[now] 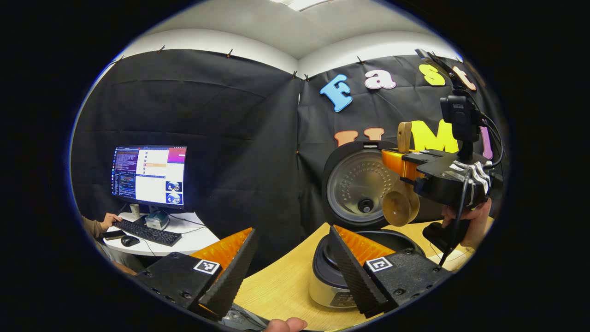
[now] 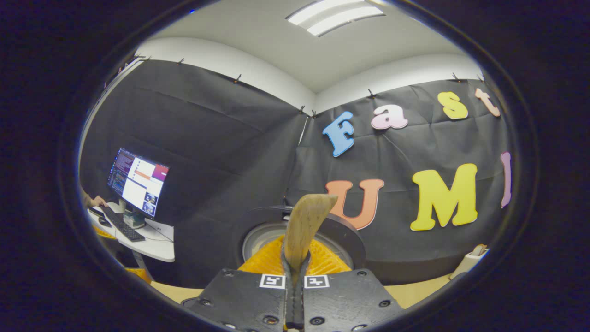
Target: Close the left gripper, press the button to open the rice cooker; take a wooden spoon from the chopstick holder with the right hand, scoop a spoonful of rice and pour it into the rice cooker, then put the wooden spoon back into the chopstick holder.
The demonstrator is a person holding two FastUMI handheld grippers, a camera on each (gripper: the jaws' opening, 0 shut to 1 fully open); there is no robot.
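Note:
The rice cooker stands open on the wooden table, its round lid raised upright behind the pot. My left gripper is open, with nothing between its fingers, just in front of the cooker. My right gripper hovers over the pot's far right side, shut on a wooden spoon whose bowl hangs down in front of the lid. In the right gripper view the spoon's handle sticks up from between the closed fingers of the right gripper, with the lid behind it.
A hand holds the right gripper. A white holder stands on the table at the far right. Off to the left is a white desk with a monitor and a keyboard, where a person's hand rests.

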